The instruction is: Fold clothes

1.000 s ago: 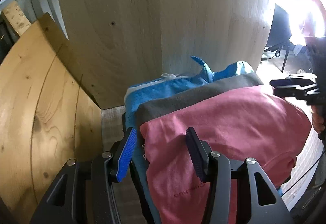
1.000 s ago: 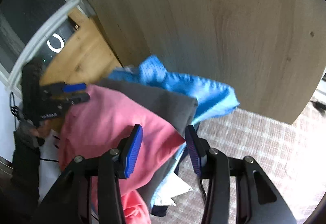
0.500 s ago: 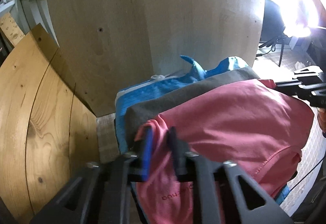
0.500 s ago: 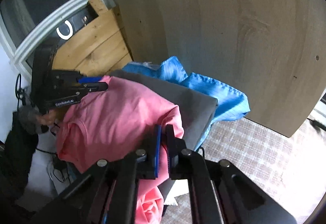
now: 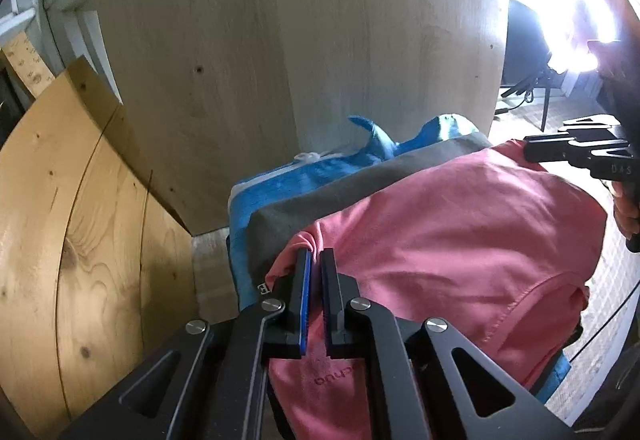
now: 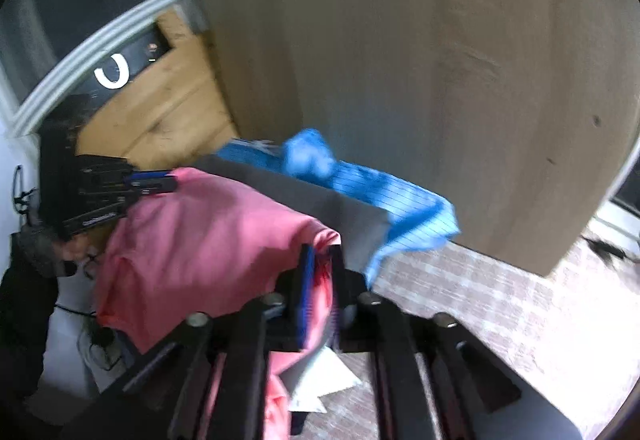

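A pink shirt (image 5: 460, 240) lies on top of a pile, over a grey garment (image 5: 320, 199) and a blue striped one (image 5: 280, 183). My left gripper (image 5: 316, 260) is shut on the shirt's near left corner. In the right wrist view the same pink shirt (image 6: 200, 240) stretches between both grippers, and my right gripper (image 6: 322, 256) is shut on its other corner, above the grey garment (image 6: 320, 203) and the blue garment (image 6: 360, 175). Each gripper shows in the other's view: the right gripper (image 5: 576, 155) at the far right, the left gripper (image 6: 148, 179) at the left.
A pale wooden panel (image 5: 300, 39) stands upright right behind the pile. A knotty pine board (image 5: 80, 240) leans at the left. A checked rug (image 6: 480, 320) covers the floor. A bright lamp (image 5: 576, 19) glares at the upper right. White paper (image 6: 324, 384) lies under the clothes.
Both grippers stood open at the pink shirt a second ago. They closed on its two corners and the shirt's edge now rises between them.
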Available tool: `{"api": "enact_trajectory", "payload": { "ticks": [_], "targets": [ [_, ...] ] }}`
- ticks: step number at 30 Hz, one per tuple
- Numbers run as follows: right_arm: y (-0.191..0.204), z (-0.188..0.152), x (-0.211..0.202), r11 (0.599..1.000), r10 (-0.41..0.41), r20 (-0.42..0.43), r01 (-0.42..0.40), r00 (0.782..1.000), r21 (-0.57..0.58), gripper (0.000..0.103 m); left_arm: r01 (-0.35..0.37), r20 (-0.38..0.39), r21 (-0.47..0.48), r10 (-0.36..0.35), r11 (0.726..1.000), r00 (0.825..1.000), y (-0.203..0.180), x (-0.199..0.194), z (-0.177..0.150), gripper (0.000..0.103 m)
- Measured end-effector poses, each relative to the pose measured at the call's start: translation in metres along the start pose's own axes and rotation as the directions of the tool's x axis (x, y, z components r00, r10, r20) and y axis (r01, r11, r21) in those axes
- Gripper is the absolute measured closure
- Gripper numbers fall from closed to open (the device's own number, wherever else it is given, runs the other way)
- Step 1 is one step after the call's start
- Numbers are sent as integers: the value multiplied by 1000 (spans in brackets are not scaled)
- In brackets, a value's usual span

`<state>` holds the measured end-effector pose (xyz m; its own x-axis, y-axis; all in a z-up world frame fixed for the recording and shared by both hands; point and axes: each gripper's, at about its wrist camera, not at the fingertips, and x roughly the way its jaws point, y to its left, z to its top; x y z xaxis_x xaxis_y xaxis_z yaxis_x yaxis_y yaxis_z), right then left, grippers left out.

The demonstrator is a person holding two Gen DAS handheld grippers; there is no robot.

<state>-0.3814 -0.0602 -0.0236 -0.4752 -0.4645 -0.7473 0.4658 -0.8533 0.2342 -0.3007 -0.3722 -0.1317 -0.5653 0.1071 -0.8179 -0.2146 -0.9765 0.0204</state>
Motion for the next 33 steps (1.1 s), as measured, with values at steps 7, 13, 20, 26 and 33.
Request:
{"api": "enact_trajectory", "payload": {
  "ticks": [7, 13, 20, 26, 33],
  "targets": [
    [-8, 2, 21, 999, 43, -36, -42, 998, 20, 76, 10, -17, -19, -11, 1000, 1000, 3, 13, -1, 96],
    [-4, 3, -5, 995, 94, 78, -96, 993, 16, 99, -7, 81, -11, 8, 1000, 997, 4, -19, 0, 99],
    [2, 34, -12, 997, 60, 146, -52, 987, -53, 99, -60, 150, -74, 70, 995, 986, 32, -23, 22, 99],
    [-16, 33, 46, 1000, 5, -51, -5, 999, 1, 93, -90, -16, -98, 88, 991, 996, 46, 32, 22, 88],
    [-47, -22, -29, 961, 156, 82, -170, 984, 219, 53, -68, 85, -141, 81, 988, 993, 38, -54, -24, 69]
  ]
}}
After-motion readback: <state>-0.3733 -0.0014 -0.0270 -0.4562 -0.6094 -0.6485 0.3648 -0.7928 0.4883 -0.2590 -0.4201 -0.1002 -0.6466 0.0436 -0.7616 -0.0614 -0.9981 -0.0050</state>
